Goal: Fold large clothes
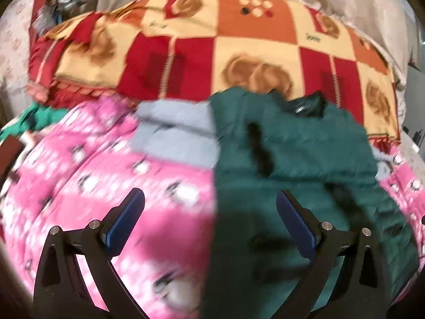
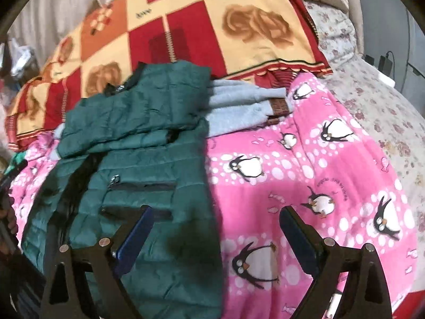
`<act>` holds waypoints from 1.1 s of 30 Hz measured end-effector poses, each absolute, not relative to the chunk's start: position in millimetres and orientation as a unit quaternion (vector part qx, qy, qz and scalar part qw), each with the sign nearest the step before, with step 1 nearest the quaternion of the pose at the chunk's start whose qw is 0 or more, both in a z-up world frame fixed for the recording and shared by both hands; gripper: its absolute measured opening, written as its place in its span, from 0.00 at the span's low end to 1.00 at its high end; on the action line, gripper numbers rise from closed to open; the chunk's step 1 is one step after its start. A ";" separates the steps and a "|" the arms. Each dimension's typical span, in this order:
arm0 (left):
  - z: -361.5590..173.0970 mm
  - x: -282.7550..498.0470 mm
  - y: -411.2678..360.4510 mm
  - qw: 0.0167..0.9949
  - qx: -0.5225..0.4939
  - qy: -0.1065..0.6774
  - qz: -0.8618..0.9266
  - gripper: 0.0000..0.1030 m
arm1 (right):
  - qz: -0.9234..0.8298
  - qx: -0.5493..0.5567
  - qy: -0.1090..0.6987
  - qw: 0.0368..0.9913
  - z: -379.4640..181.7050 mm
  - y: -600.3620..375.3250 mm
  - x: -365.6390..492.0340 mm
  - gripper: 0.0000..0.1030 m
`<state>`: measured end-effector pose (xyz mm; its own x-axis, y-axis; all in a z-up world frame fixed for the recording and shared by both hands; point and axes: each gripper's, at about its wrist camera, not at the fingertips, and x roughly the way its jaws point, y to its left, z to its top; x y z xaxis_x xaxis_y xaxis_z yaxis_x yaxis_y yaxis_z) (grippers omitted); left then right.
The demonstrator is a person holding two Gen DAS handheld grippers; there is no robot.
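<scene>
Right wrist view shows you the green puffer jacket (image 2: 127,175) lying on the pink penguin blanket (image 2: 305,175) on the bed, its upper part already doubled down over the body, with a folded grey garment (image 2: 239,111) just beside it toward the patchwork blanket (image 2: 186,26). Your right gripper (image 2: 215,228) hovers over the jacket's near edge with its jaws wide and nothing between them; the left gripper (image 1: 209,215), seen in the blurred left wrist view, is just as wide and empty above the line where jacket (image 1: 292,159) meets blanket (image 1: 106,172). I judge you are between folds: the jacket looks part-folded and neither hand has cloth. The next move likely calls for you to bring both jaws down on the jacket's lower hem or a side edge, pinch through the slippery quilted layers, and carry that edge over evenly.
</scene>
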<state>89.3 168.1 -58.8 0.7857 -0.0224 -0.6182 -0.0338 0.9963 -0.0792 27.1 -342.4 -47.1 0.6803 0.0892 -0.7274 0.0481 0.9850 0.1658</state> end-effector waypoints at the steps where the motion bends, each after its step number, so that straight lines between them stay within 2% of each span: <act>1: -65.2 83.1 175.0 0.939 -0.050 0.339 0.006 0.97 | 0.013 0.100 0.414 0.905 -54.9 -344.6 25.1 0.91; 7: -116.7 45.9 209.2 0.902 -0.126 0.413 0.002 0.97 | 0.059 0.141 0.449 0.880 -82.8 -345.7 12.2 0.91; 9: -115.8 39.0 212.1 0.904 -0.159 0.397 -0.024 0.97 | 0.078 0.131 0.464 0.873 -92.4 -338.0 10.3 0.91; 11: -115.5 38.4 206.7 0.902 -0.161 0.399 -0.038 0.97 | 0.100 0.115 0.482 0.863 -103.4 -326.7 8.8 0.92; 14: -117.3 39.4 187.4 0.891 -0.157 0.413 -0.103 0.97 | 0.157 0.083 0.460 0.870 -95.5 -305.4 0.1 0.90; 17: -133.2 45.1 162.0 0.864 -0.136 0.461 -0.151 0.97 | 0.163 0.064 0.455 0.873 -96.1 -294.8 -2.3 0.90; 18: -132.9 43.6 153.6 0.871 -0.107 0.459 -0.140 0.97 | 0.157 0.065 0.463 0.870 -100.6 -294.8 -0.4 0.90; 21: -132.3 42.2 149.0 0.871 -0.104 0.458 -0.145 0.99 | 0.149 0.095 0.474 0.863 -111.3 -300.2 4.6 0.91; 25: -128.7 37.6 160.0 0.856 -0.170 0.443 -0.203 0.99 | 0.147 0.081 0.464 0.870 -114.7 -291.8 3.7 0.98; 28: -123.5 28.7 166.1 0.840 -0.222 0.419 -0.264 0.99 | 0.139 0.066 0.457 0.876 -113.5 -287.2 1.2 0.99; 29: -120.6 26.9 166.0 0.844 -0.220 0.411 -0.267 0.98 | 0.139 0.073 0.458 0.875 -110.2 -287.6 2.1 0.94; 30: -117.6 25.6 166.6 0.848 -0.220 0.401 -0.270 0.97 | 0.146 0.091 0.442 0.880 -103.4 -291.8 -0.2 0.84; 33: -116.0 26.5 172.3 0.854 -0.235 0.386 -0.259 0.91 | 0.170 0.146 0.387 0.894 -90.3 -307.6 -7.0 0.81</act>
